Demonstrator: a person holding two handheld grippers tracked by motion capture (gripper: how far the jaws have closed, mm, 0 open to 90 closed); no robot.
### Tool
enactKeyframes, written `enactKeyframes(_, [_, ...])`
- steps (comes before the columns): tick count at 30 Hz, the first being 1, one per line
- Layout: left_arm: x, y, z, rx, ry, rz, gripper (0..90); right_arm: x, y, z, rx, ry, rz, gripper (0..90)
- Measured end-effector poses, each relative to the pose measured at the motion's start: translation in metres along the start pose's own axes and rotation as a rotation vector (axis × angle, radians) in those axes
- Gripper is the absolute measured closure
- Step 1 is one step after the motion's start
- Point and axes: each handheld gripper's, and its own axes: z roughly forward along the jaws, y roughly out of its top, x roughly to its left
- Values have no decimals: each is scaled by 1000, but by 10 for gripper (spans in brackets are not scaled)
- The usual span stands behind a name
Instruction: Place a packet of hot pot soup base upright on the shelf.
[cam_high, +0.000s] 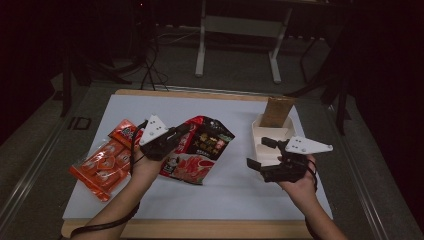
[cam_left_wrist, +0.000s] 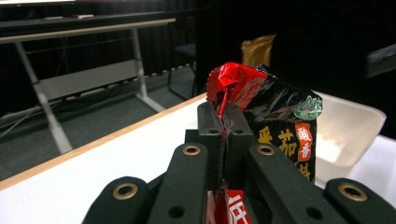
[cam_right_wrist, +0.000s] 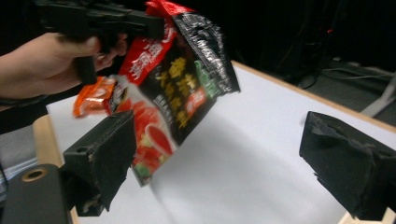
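My left gripper (cam_high: 186, 130) is shut on the top edge of a red and black snack packet (cam_high: 202, 149). In the left gripper view the jaws (cam_left_wrist: 225, 116) pinch the crumpled red seam of the packet (cam_left_wrist: 280, 119). The right gripper view shows the packet (cam_right_wrist: 180, 88) hanging tilted above the white table, held by the left gripper (cam_right_wrist: 140, 23). My right gripper (cam_high: 260, 152) stands open to the packet's right, in front of a white tray (cam_high: 257, 131). Its two jaws (cam_right_wrist: 224, 161) are wide apart with nothing between them.
Several orange packets (cam_high: 102, 162) lie at the table's left side, one orange packet (cam_right_wrist: 93, 99) showing under the left hand. A brown bag (cam_high: 276, 111) stands at the white tray's far end. The white tray (cam_left_wrist: 350, 126) lies just beyond the held packet. Table frames stand behind.
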Motion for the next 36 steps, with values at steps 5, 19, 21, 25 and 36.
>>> enactKeyframes(5, [-8,4,1,-60,-63,-31,896,3,4,9,-11,7,19,150])
enactKeyframes(19, [-28,9,12,-129,-155,-75,895,11,9,21,-60,27,41,426])
enactKeyframes(21, [-28,8,14,-144,-168,-92,895,12,11,19,-82,30,41,473])
enactKeyframes(25, [-30,6,15,-169,-177,-112,895,12,13,17,-96,33,47,547])
enactKeyframes(36, [-27,3,16,-210,-208,-152,890,13,20,16,-95,34,22,751])
